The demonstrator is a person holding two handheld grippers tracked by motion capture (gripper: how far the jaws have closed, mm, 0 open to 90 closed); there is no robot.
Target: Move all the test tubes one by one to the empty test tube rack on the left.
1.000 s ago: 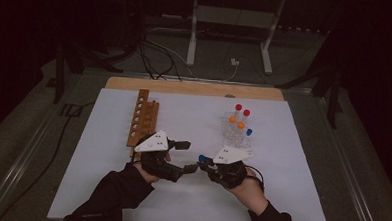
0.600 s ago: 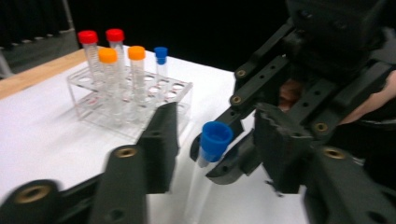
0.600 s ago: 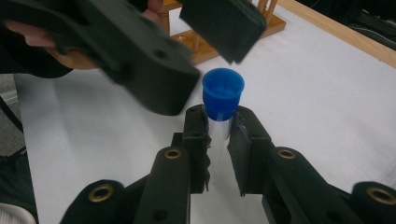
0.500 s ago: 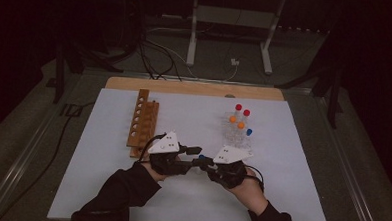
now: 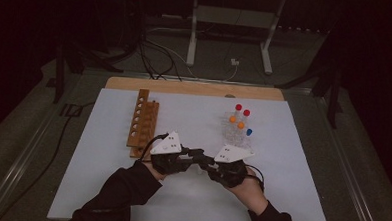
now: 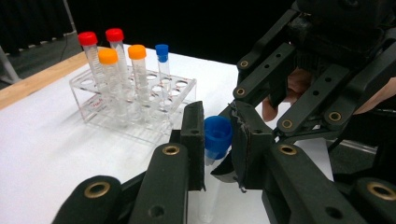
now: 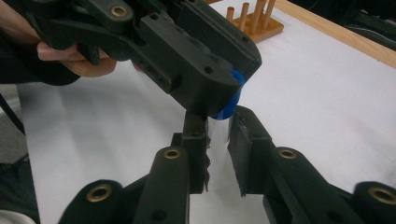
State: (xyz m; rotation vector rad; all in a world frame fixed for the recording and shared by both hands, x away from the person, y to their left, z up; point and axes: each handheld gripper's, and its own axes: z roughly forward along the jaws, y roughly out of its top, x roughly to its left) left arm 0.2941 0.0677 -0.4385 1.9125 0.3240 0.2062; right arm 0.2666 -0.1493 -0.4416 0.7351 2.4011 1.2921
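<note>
A clear tube with a blue cap is held between both grippers near the front middle of the white mat. My left gripper has just been closing, and its jaws now press on the blue cap. My right gripper is shut on the tube's clear body just below the cap. In the high view the left gripper and the right gripper meet tip to tip, each held by a hand.
A clear rack with red-, orange- and blue-capped tubes stands behind the grippers to the right. A wooden peg rack lies at the left. The white mat covers the table, with a wooden strip along its far edge.
The left gripper has moved right to meet the right gripper, and its jaws have closed on the blue cap. The right gripper has stayed in place.
</note>
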